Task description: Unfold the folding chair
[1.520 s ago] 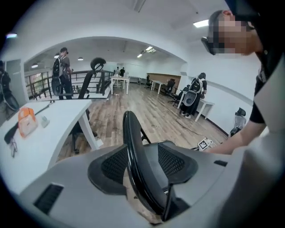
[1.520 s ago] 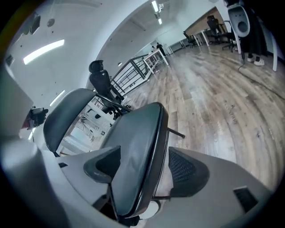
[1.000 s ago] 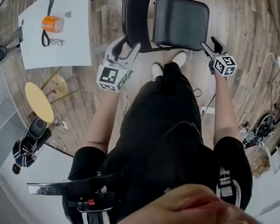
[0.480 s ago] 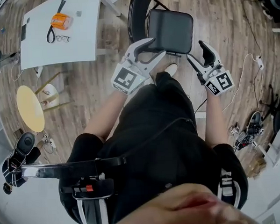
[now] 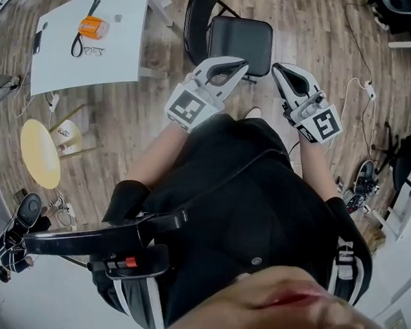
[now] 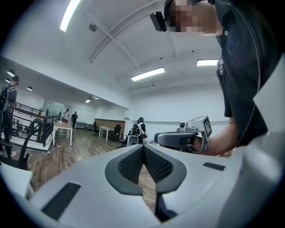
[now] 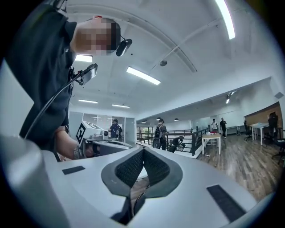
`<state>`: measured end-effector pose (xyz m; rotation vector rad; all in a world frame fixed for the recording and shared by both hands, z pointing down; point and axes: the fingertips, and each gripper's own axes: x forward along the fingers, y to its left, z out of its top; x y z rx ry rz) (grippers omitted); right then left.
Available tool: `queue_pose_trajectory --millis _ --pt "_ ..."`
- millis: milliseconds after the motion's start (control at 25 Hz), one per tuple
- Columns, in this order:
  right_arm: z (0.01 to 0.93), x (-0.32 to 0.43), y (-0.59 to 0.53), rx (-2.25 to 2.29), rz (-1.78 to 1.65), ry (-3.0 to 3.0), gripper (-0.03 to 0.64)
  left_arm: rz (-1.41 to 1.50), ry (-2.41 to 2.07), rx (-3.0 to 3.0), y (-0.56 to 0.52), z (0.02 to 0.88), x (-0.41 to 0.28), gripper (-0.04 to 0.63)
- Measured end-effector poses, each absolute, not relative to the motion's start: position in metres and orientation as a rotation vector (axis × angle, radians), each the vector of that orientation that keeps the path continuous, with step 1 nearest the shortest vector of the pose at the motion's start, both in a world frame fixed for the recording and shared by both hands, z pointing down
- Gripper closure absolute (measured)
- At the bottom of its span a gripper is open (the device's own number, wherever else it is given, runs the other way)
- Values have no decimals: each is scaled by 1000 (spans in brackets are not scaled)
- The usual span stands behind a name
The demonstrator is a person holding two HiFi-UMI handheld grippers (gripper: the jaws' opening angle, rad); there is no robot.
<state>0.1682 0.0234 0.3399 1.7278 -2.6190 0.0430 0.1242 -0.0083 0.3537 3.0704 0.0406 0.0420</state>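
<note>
**Setting:** open-plan room with a wooden plank floor (image 5: 128, 123), a white ceiling with strip lights (image 6: 147, 74), a dark railing (image 7: 196, 136) and desks far off. Several people stand in the distance in both gripper views.

**Item 1, folding chair (image 5: 238, 36):** black. It stands on the floor at the top of the head view, just right of the white table (image 5: 118, 68) and ahead of the person. The padded seat faces up and the backrest (image 5: 196, 20) is on its left in that view. Neither gripper touches it.

**Item 2, white table:** carries an orange packet (image 5: 92, 27), a black strap (image 5: 81, 37) and a pair of glasses (image 5: 93, 51).

**Item 3, yellow round stool (image 5: 38, 152):** at the left edge, well apart from the chair.

**Markings:** each gripper's cube, the left cube (image 5: 187, 107) and the right cube (image 5: 325, 125), carries black-and-white square marker patterns. The white print on the person's dark clothing (image 5: 344, 255) at lower right is too small to read.

**Item 4, left gripper (image 5: 243, 65):** held out level in front of the chest on a bare forearm, tips toward the chair. The jaws are closed, with the ribbed pads (image 6: 132, 162) pressed together and nothing between them.

**Item 5, right gripper (image 5: 277, 70):** held level beside the left one, with a gap between them. The jaws are closed pad to pad (image 7: 156, 165) and empty. Each gripper appears side-on in the other's view.
</note>
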Motion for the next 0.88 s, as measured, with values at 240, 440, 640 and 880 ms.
queue_pose_trajectory --millis 240,440,640,880 --pt "321 186 45 1739 62 -2644 609 7 33 3085 20 327 152 591" --pt "322 187 45 1715 60 -2657 609 27 22 3055 23 330 155 591" --pt "326 186 42 1712 82 -2669 609 61 7 3058 20 335 155 591" --pt "329 179 42 1699 91 -2681 609 82 -23 3034 17 342 151 591"
